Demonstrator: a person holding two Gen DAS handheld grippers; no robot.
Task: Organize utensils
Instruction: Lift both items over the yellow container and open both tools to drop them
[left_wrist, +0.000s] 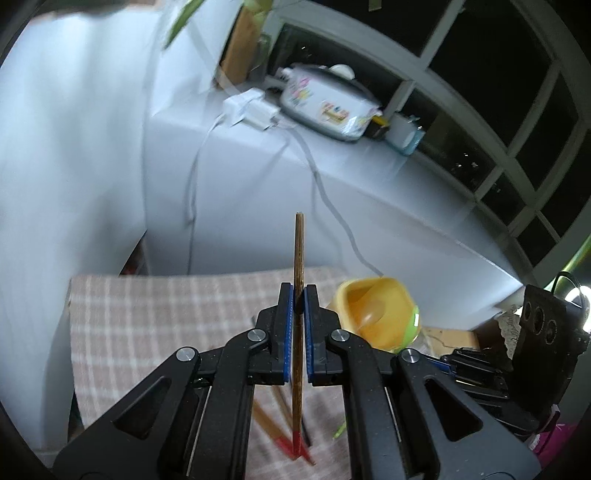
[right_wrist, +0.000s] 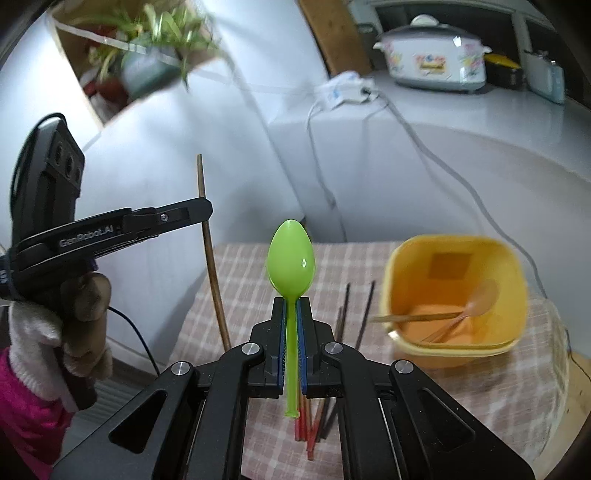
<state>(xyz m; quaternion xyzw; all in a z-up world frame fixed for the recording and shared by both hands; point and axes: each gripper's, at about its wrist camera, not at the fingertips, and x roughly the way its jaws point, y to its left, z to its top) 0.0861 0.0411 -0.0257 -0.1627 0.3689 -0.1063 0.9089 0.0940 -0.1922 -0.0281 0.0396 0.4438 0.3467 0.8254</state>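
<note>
My left gripper (left_wrist: 299, 295) is shut on a brown chopstick (left_wrist: 298, 251) with a red end, held upright above the checked cloth (left_wrist: 166, 314). From the right wrist view that same left gripper (right_wrist: 201, 210) and chopstick (right_wrist: 212, 258) show at the left. My right gripper (right_wrist: 291, 306) is shut on the handle of a green plastic spoon (right_wrist: 291, 258), bowl pointing up. A yellow square container (right_wrist: 456, 295) sits at the right on the cloth, holding a wooden spoon (right_wrist: 476, 299) and a stick. Several chopsticks (right_wrist: 343, 317) lie on the cloth below the right gripper. The container (left_wrist: 373, 310) also appears in the left wrist view.
A white counter (right_wrist: 480, 122) behind the table carries a flowered cooker (right_wrist: 432, 55), a power strip (right_wrist: 343, 88) and trailing cables. A potted plant (right_wrist: 147, 48) sits in a wall niche. A gloved hand with a pink sleeve (right_wrist: 29, 406) holds the left gripper.
</note>
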